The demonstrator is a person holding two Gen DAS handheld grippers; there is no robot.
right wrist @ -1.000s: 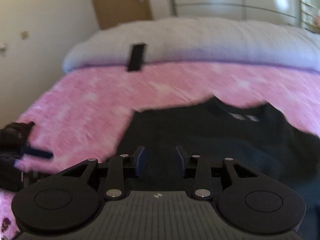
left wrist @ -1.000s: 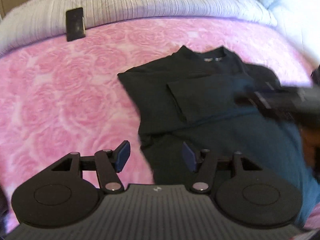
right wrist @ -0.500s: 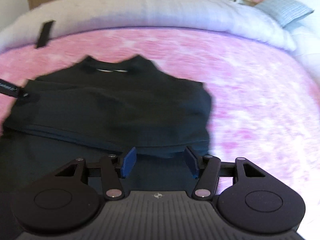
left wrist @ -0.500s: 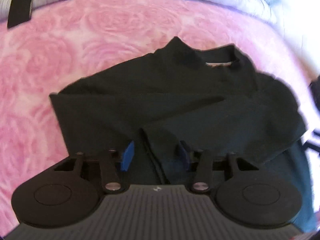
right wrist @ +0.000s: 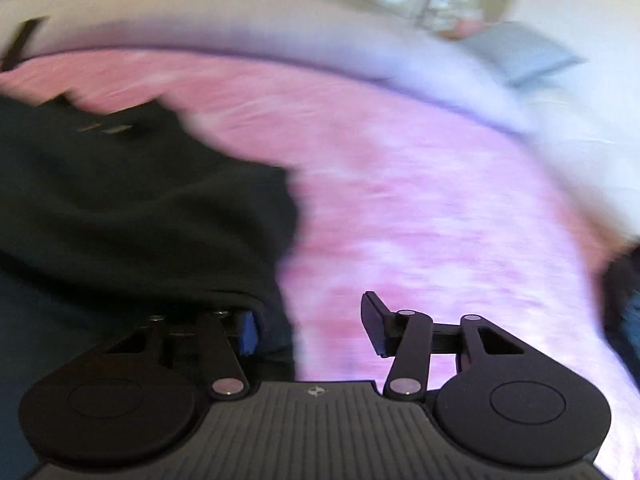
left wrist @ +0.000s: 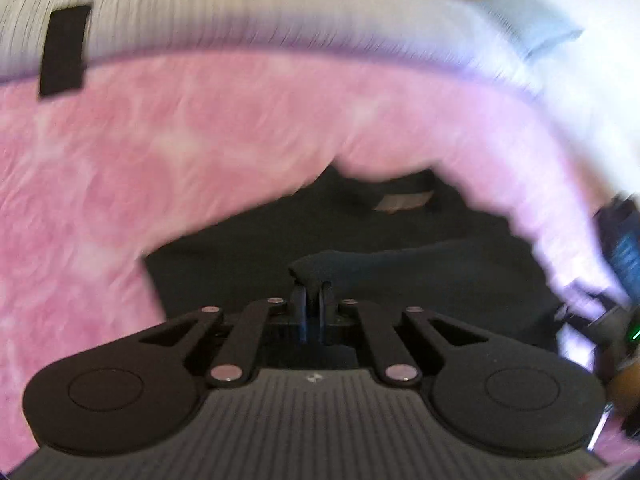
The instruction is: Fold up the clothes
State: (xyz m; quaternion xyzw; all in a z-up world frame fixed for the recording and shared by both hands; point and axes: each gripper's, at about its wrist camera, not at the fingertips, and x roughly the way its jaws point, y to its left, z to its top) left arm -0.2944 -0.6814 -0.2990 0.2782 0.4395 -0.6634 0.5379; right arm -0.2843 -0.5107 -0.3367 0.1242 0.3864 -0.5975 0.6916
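Observation:
A black long-sleeved top (left wrist: pixel 360 236) lies on the pink bed cover (left wrist: pixel 180 152), collar toward the pillows, one sleeve folded across its body. My left gripper (left wrist: pixel 314 292) is shut on the end of that folded sleeve (left wrist: pixel 400 266). In the right wrist view the top (right wrist: pixel 140 208) fills the left side. My right gripper (right wrist: pixel 312 324) is open at the top's right edge; its left finger (right wrist: pixel 248 332) sits partly under the fabric and its right finger (right wrist: pixel 374 328) stands over the pink cover. Both views are blurred by motion.
A white ribbed duvet (left wrist: pixel 240 4) runs across the head of the bed with a black rectangular object (left wrist: pixel 64 50) on it. A pale blue pillow (right wrist: pixel 520 56) lies at the far right. The other gripper shows at the left wrist view's right edge (left wrist: pixel 624 264).
My left gripper has closed on the sleeve end. My right gripper has moved to the top's right edge and its left finger has slipped under the fabric. Both cameras have dropped lower.

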